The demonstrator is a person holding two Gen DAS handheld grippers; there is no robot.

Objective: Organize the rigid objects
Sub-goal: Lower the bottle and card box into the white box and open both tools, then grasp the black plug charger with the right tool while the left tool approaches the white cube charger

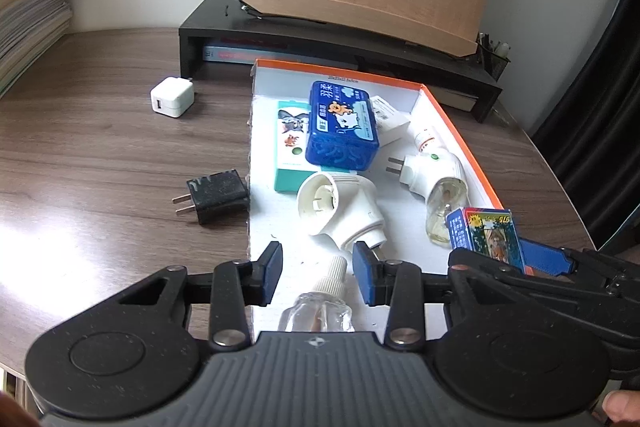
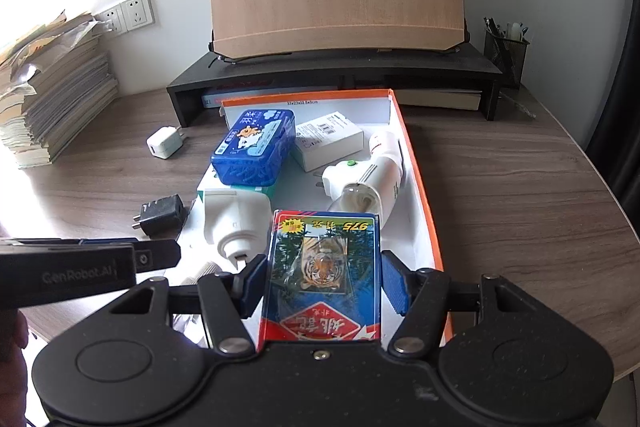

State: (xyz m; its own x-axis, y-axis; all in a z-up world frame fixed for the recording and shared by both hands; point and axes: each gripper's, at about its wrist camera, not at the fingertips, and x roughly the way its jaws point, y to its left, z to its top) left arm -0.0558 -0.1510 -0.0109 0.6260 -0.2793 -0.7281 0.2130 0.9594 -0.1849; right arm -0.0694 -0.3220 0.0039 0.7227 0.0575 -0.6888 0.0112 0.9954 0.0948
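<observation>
- Risk one: my left hand-held gripper (image 1: 316,277), jaws narrow, straddles the bottle (image 1: 320,307) neck (contact unclear); it may slip.
- My right hand-held gripper (image 2: 322,285) clamps the card box (image 2: 322,275); releasing carelessly topples it onto plugs in the tray (image 2: 420,187).

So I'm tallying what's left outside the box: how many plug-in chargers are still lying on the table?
2. The white charger lies on the table left of the box; the black charger lies against its left edge. Others may be hidden.
</observation>
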